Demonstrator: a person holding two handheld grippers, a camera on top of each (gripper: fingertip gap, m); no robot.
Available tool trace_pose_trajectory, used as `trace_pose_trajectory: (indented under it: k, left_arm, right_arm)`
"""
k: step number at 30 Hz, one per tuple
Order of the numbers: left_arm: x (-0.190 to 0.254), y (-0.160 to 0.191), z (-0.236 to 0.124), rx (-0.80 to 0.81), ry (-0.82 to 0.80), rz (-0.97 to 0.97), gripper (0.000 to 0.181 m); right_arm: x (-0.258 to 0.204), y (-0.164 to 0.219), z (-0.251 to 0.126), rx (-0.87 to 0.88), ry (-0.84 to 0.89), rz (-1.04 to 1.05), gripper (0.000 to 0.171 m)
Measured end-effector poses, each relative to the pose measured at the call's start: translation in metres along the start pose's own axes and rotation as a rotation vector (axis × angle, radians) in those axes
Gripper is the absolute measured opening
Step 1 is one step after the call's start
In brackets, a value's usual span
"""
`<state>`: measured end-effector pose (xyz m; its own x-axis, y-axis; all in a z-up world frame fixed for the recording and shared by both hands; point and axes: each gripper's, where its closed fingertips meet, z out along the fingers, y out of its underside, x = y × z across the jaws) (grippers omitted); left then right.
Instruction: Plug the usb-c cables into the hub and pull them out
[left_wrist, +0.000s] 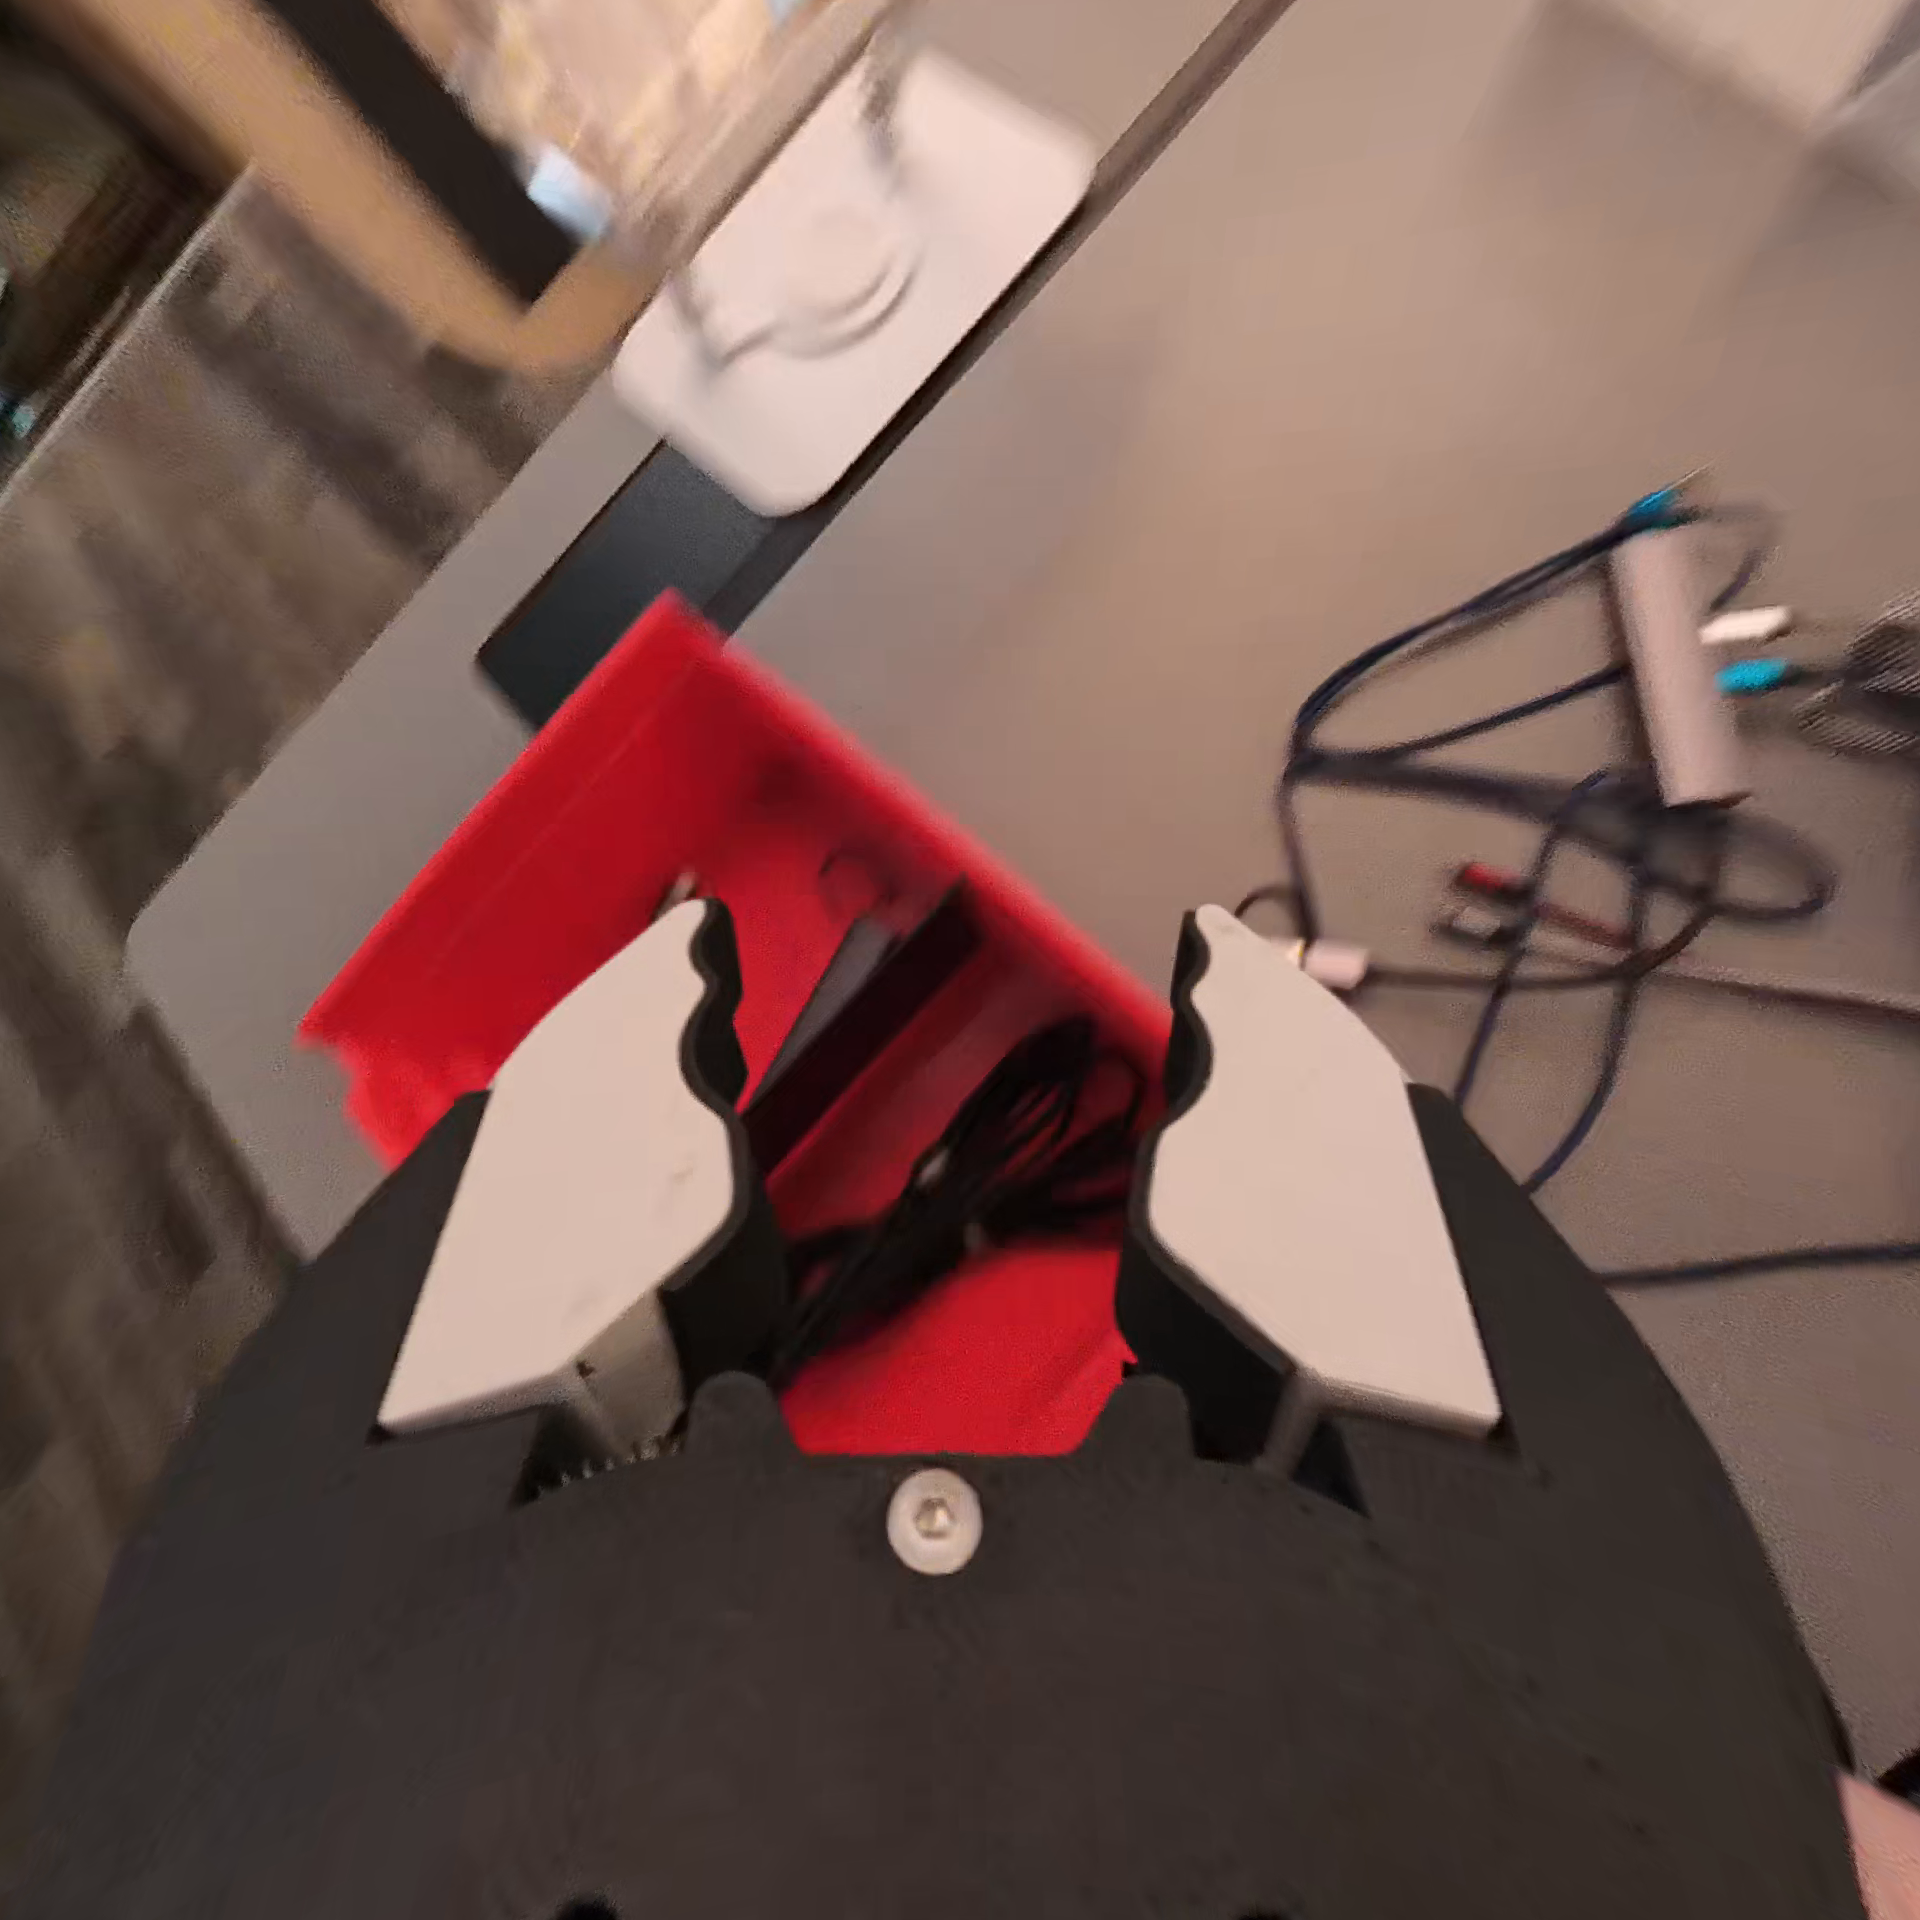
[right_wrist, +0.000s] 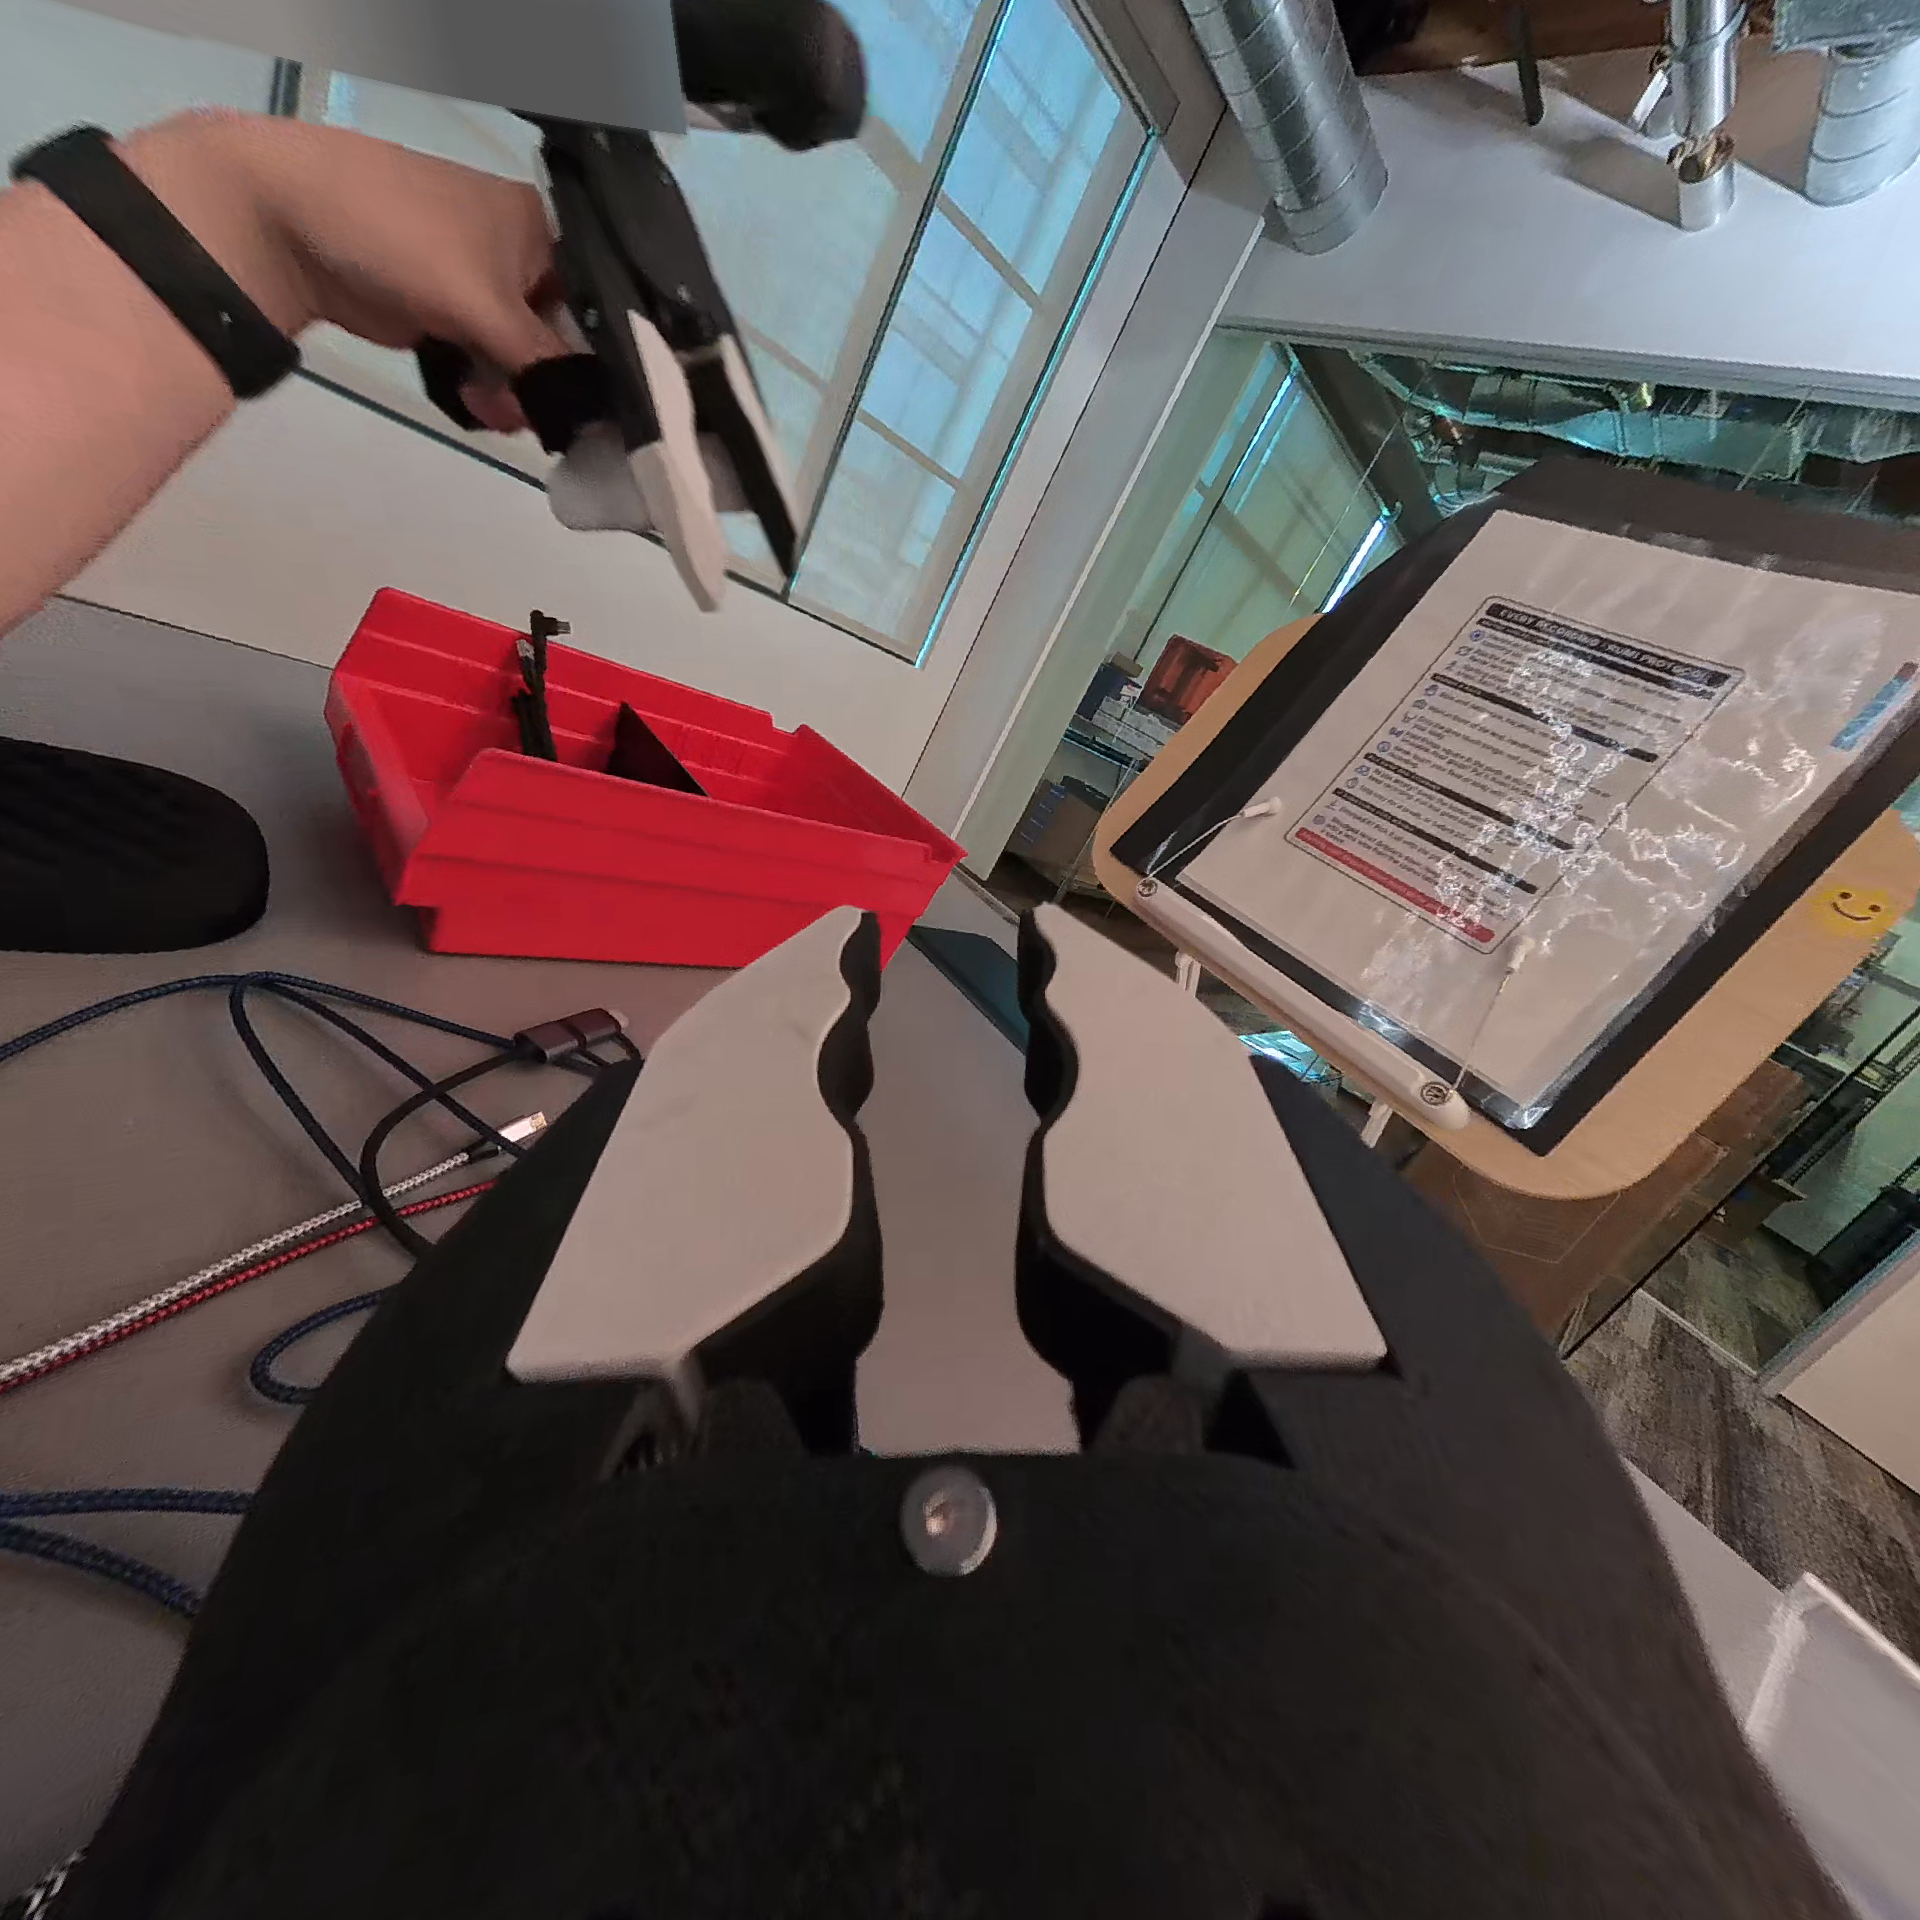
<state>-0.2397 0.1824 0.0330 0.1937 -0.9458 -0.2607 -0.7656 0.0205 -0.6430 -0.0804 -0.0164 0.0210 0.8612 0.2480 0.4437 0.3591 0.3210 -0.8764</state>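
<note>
Neither cable is gripped yet. The left gripper (left_wrist: 951, 935), jaws wide and empty, hangs over the red plastic bin (left_wrist: 665, 790); the right gripper (right_wrist: 948, 935), part-open and empty, points off the grey worktop (left_wrist: 1299, 436). The slim grey hub (left_wrist: 1673, 686) lies among blue braided cables (left_wrist: 1455, 727) well to the side, so next a plug needs grasping.

a red plastic bin (right_wrist: 665, 862) with stepped walls sits on the grey tabletop (right_wrist: 125, 1143), ahead and left of the right tool; a black divider panel (right_wrist: 649, 764) stands tilted inside. a black ribbed oval pad (right_wrist: 114, 847) lies at far left. ahead and right, a laminated printed sheet (right_wrist: 1496, 790) rests on a black-edged tilted board (right_wrist: 1195, 790) backed by light wood.
</note>
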Motion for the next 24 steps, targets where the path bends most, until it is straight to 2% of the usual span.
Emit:
trace_pose_trajectory:
  k: [4,8,15,22,24]
  left_arm:
    - [-0.021,0.066,-0.018,-0.097,0.043,-0.069,0.063]
    - [-0.023,0.108,-0.002,-0.217,0.122,-0.132,0.065]
    - [-0.023,0.154,0.052,-0.451,0.216,-0.188,0.067]
    - [-0.022,0.164,0.066,-0.524,0.218,-0.166,0.052]
    - [-0.024,0.167,0.066,-0.541,0.195,-0.142,0.041]
  right_arm:
    - [-0.002,0.004,0.001,-0.013,-0.007,-0.004,0.026]
    - [-0.001,0.007,0.002,-0.022,-0.006,0.001,0.026]
    - [-0.001,0.010,0.002,-0.031,-0.006,0.013,0.026]
    - [-0.005,0.012,0.004,-0.042,-0.027,0.011,0.026]
    - [-0.006,0.012,0.004,-0.044,-0.029,0.006,0.026]
